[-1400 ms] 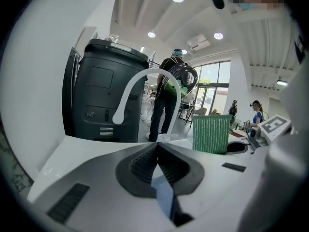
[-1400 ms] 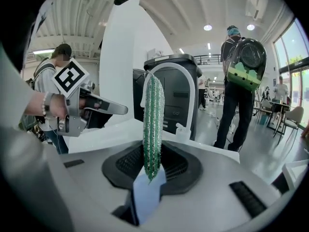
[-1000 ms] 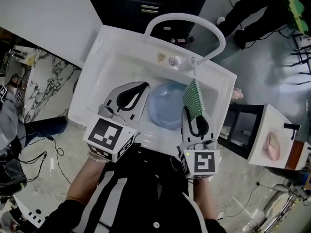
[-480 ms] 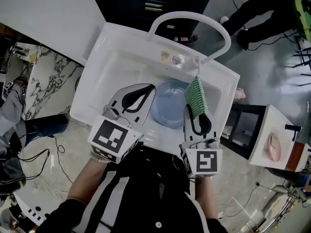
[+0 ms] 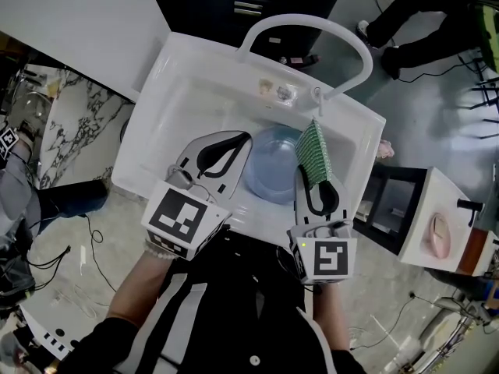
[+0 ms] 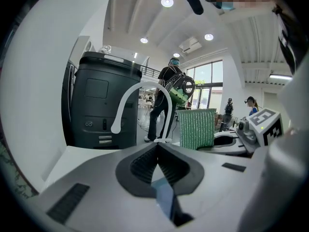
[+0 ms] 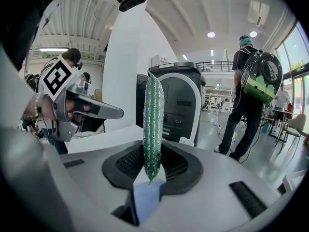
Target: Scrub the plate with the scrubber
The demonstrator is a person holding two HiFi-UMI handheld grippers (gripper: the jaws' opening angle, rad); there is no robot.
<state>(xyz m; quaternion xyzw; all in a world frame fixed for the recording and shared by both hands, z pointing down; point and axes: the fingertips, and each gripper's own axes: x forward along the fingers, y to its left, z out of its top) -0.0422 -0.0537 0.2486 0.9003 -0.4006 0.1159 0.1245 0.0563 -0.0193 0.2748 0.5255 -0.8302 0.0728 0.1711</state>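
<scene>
The blue plate lies in the white sink, the left gripper over the sink's left half with jaws pressed together, empty, and the right gripper toward the sink's right side pinching the green scrubber (standing up on edge).

Head view drifted: sink, arched tap, plate, left claw, right claw with scrubber all sit slightly further right in frame, as 1 block. Bystander's dark-trousered legs, top right, nearer upper edge. Person at left edge shows less, and jeans leg slid slightly left.
</scene>
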